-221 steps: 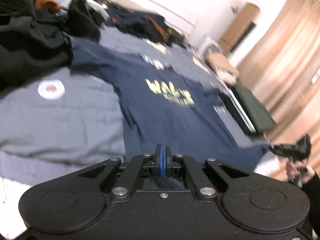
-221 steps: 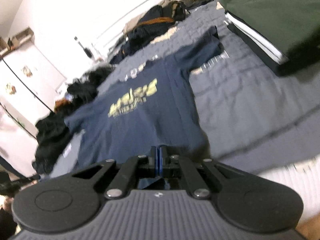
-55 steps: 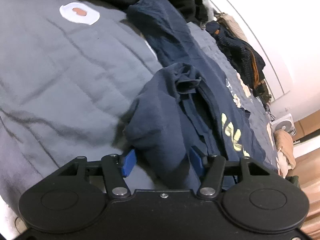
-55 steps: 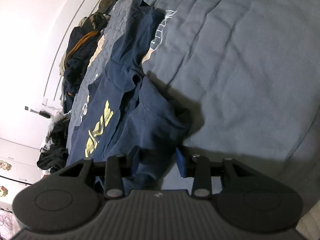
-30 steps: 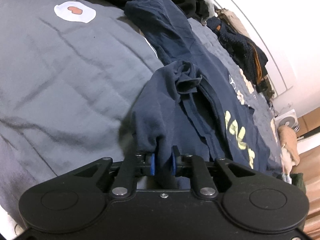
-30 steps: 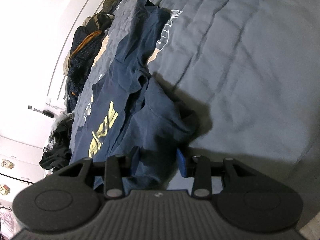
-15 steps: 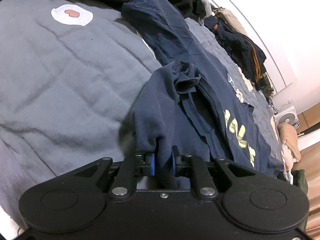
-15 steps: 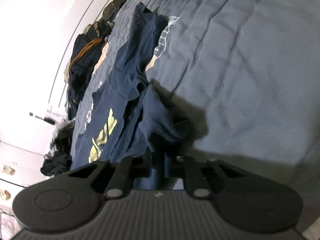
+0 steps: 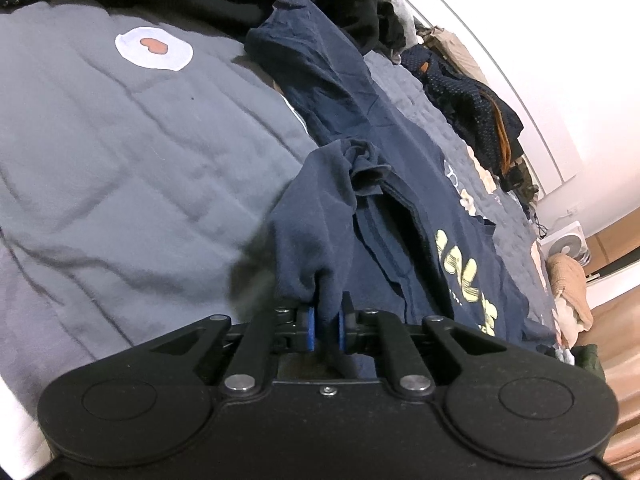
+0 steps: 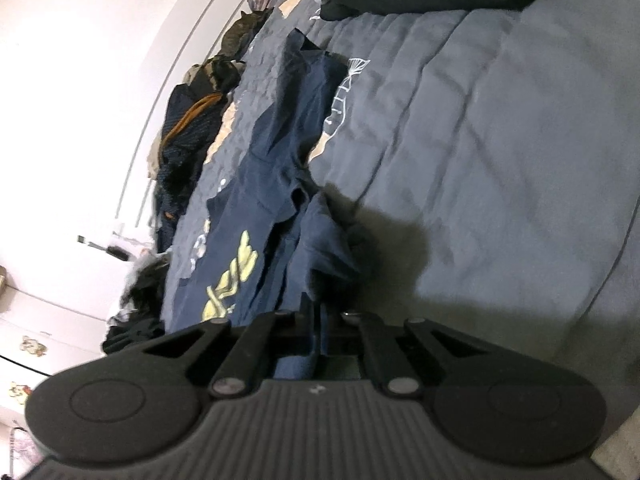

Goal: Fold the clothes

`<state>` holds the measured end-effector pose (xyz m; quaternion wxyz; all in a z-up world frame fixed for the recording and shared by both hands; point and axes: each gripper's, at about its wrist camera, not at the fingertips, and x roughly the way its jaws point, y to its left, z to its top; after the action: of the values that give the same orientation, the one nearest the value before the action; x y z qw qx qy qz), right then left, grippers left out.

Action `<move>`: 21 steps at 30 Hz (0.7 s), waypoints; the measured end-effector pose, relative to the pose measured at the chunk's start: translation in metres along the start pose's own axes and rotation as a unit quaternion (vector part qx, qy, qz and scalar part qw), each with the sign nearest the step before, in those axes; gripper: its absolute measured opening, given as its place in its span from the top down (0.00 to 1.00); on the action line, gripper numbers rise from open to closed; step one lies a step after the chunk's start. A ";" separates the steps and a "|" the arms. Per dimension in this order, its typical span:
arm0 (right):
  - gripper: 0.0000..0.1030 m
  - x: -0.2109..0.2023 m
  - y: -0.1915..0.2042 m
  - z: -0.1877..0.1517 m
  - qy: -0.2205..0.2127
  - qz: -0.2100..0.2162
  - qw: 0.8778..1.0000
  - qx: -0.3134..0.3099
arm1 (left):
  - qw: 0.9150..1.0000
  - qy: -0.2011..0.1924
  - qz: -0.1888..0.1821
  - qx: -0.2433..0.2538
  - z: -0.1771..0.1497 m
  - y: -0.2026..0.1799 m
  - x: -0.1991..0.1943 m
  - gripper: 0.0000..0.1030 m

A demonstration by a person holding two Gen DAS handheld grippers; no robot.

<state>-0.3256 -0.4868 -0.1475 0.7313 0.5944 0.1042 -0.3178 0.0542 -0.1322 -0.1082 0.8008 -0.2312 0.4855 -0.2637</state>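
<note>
Over bedspread (image 9: 120, 168), left gripper (image 9: 325, 329), apparently right gripper (image 10: 318, 332), pinch navy T-shirt (image 9: 400, 184).

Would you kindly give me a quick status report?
Left gripper shut on navy printed T-shirt. Right gripper shut on it too. Shirt bunched on grey quilt. Nothing in the way.

Soft indoor light leaves the white wall (image 10: 100, 80) overexposed, far beyond the fingers. A dark shadow (image 10: 384, 248) falls on the bed just right of the fingers. Fisheye bending curves the edges; the right view is slightly blurred.
</note>
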 end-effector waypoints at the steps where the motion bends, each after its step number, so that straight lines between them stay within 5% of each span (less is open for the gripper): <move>1: 0.98 -0.002 0.000 0.000 0.000 0.003 1.000 0.000 | 1.000 0.000 -0.002 0.002 0.000 0.000 -0.003 0.90; 12: 0.98 -0.036 0.003 -0.005 0.011 0.034 0.999 -0.024 | 0.999 -0.003 -0.012 0.032 -0.004 -0.002 -0.044 0.91; 19: 0.98 -0.055 0.006 -0.018 0.041 0.013 0.997 -0.056 | 0.999 0.018 0.008 0.042 -0.013 0.011 -0.066 0.91; 21: 0.97 -0.049 0.011 -0.023 0.060 -0.028 0.993 -0.094 | 0.998 0.033 0.023 0.048 -0.014 0.013 -0.062 0.90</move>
<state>-0.3519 -0.4477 -0.1183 0.7673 0.5375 0.1943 -0.2908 0.0202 -0.0843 -0.0816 0.8003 -0.1722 0.5040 -0.2755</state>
